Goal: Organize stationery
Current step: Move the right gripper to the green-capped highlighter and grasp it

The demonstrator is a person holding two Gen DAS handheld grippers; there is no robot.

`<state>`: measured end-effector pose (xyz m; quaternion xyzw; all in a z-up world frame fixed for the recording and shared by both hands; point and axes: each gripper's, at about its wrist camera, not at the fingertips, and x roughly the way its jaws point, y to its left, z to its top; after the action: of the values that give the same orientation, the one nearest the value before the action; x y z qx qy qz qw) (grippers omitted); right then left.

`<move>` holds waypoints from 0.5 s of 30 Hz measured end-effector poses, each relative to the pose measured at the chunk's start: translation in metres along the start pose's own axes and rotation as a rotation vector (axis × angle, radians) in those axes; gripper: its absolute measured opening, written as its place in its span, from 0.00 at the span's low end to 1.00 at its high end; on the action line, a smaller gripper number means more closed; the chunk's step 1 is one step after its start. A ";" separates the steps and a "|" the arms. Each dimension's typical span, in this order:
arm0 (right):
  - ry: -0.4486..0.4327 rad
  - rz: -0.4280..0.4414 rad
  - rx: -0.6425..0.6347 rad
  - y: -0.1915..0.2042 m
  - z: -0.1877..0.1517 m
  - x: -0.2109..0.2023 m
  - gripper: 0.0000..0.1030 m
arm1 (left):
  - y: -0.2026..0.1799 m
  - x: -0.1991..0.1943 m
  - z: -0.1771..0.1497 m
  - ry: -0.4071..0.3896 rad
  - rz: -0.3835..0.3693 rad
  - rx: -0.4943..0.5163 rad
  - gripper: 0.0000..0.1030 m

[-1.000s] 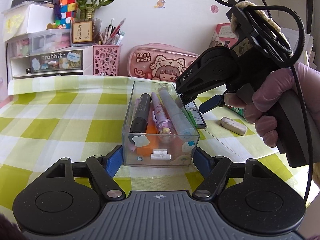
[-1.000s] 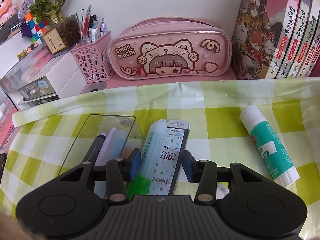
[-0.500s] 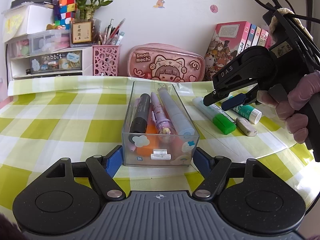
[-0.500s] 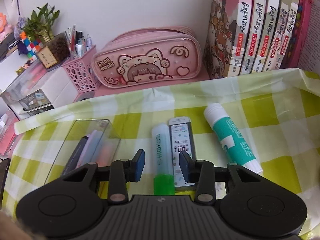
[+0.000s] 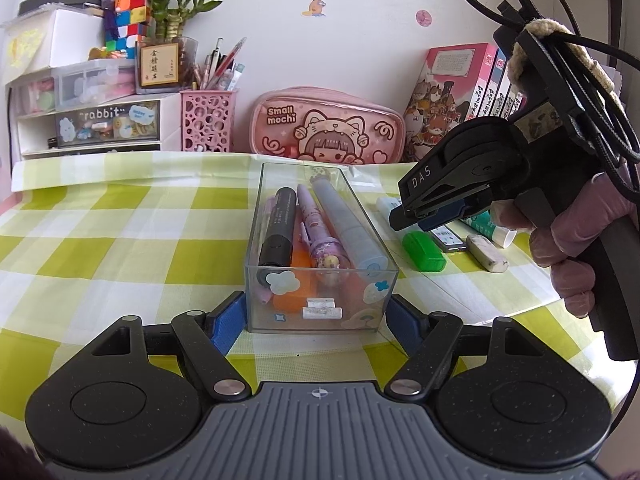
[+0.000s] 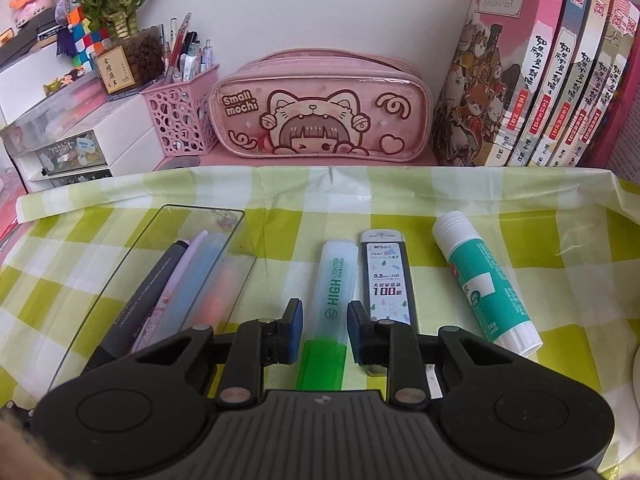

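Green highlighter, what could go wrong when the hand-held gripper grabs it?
1. The right hand-held gripper has just been closing around the highlighter near its cap end, so the long end might droop when lifted.
2. The lead case lies close beside it, so a finger could nudge it.
3. The clear box already looks crowded with pens, so the highlighter may not settle in.

A home study desk (checked cloth [image 6: 280, 200]): pink pencil case [image 6: 320, 108], books [image 6: 540, 80], drawer organiser [image 5: 92, 120].

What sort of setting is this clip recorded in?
Most likely a home study desk: a pink pencil case and pen holder against the wall, a row of books, and a checked tablecloth.
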<state>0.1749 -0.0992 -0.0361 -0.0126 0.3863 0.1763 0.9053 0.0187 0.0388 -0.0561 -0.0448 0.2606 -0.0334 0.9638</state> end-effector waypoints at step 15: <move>0.010 0.015 0.059 0.000 0.002 0.007 0.27 | 0.000 0.000 0.000 0.000 0.000 0.001 0.72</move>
<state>0.1804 -0.0968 -0.0398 0.0163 0.3957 0.1716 0.9020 0.0188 0.0390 -0.0560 -0.0444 0.2605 -0.0334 0.9639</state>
